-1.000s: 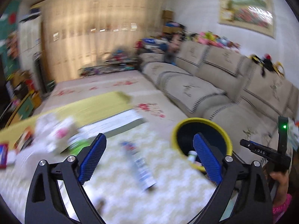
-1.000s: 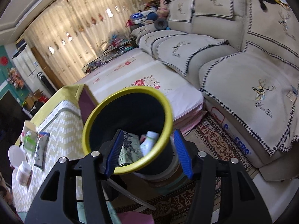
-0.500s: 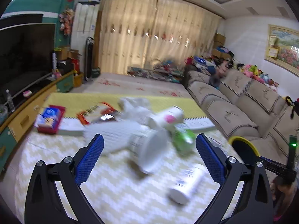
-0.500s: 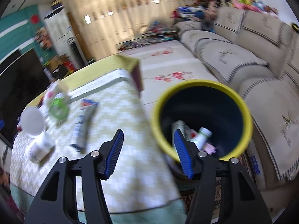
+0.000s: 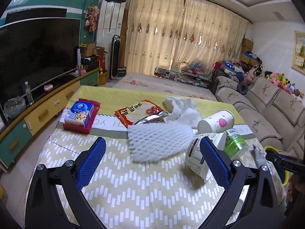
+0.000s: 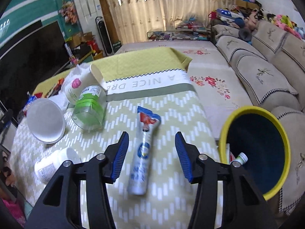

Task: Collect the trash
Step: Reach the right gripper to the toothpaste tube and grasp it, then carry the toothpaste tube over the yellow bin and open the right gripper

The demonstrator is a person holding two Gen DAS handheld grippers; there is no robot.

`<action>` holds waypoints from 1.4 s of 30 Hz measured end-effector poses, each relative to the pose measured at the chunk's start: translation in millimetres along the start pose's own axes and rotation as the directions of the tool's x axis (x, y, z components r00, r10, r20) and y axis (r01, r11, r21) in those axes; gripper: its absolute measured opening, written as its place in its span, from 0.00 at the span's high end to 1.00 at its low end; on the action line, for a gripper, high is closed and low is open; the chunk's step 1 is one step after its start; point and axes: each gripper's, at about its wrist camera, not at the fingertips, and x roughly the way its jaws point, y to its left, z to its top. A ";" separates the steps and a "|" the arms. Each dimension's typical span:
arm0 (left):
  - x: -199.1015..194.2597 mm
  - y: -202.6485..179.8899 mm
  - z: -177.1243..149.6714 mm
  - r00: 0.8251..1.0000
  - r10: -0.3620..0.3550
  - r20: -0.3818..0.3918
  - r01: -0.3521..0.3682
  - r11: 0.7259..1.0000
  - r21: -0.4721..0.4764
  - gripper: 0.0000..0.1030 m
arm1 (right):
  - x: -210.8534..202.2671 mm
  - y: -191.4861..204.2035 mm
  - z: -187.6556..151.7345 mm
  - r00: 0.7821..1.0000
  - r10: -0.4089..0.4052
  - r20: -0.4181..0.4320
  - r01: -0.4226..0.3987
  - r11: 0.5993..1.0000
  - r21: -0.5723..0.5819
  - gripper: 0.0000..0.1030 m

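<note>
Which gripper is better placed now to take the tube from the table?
Right. The right gripper is open with the tube lying between its fingers; the bin is beside it. The left gripper faces the foam net.

Beige sofa point(image 5: 266, 114) right, drawn curtains point(image 5: 181, 42) behind, television point(image 5: 34, 53) left.

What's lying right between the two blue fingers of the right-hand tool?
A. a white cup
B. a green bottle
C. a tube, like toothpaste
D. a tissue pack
C: in the right wrist view the tube lies flat on the table between the open fingers of the right tool, not touched by them.
</note>
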 end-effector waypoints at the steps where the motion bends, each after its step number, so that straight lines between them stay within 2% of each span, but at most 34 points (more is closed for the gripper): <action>1: 0.4 -1.7 -0.7 1.000 0.000 0.001 0.000 1.000 0.009 0.05 | 5.0 2.1 1.1 1.000 -0.003 -0.011 0.003 1.000 -0.008 0.56; 11: -1.7 -15.5 -7.3 0.999 -0.021 -0.025 0.022 0.999 0.037 0.05 | 38.3 15.0 -2.3 0.996 -0.029 -0.086 0.025 0.999 -0.041 0.72; 15: 0.3 -18.1 -8.9 0.999 -0.022 -0.032 0.024 0.999 0.040 0.05 | 37.3 14.8 -3.6 0.996 -0.051 -0.076 0.048 0.998 -0.048 0.86; 29: 5.2 -21.1 -11.5 0.999 -0.018 -0.045 0.021 0.998 0.052 0.05 | 21.5 -5.8 -6.7 0.999 -0.038 -0.035 0.038 0.999 0.006 0.87; 36: 4.7 -21.9 -11.9 0.999 -0.024 -0.038 0.025 0.998 0.052 0.05 | 7.1 -50.8 -2.8 0.994 -0.105 -0.003 0.105 0.990 0.099 0.87; 42: 5.2 -26.2 -13.8 0.999 -0.020 -0.039 0.023 0.997 0.069 0.05 | -2.5 -97.6 -3.0 0.980 -0.198 0.010 0.193 0.963 0.189 0.87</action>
